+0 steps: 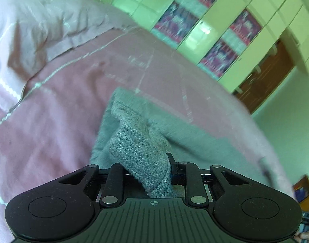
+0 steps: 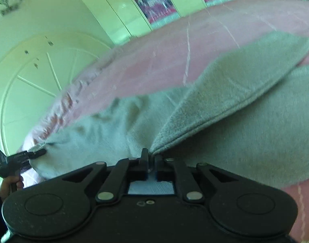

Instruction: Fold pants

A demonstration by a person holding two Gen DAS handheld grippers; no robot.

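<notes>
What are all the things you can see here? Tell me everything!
pants: one pair, grey, spread on the bed, pinched at two spots
bedspread: one, pink with pale stitched lines, under the pants
pillow: one, pale pink, at the far side of the bed
wardrobe: one, cream doors with red-purple patterned panels, behind the bed
left gripper: one, black, shut on a bunched fold of the pants
right gripper: one, black, shut on a pants edge
hand: one, holding the left gripper's handle
</notes>
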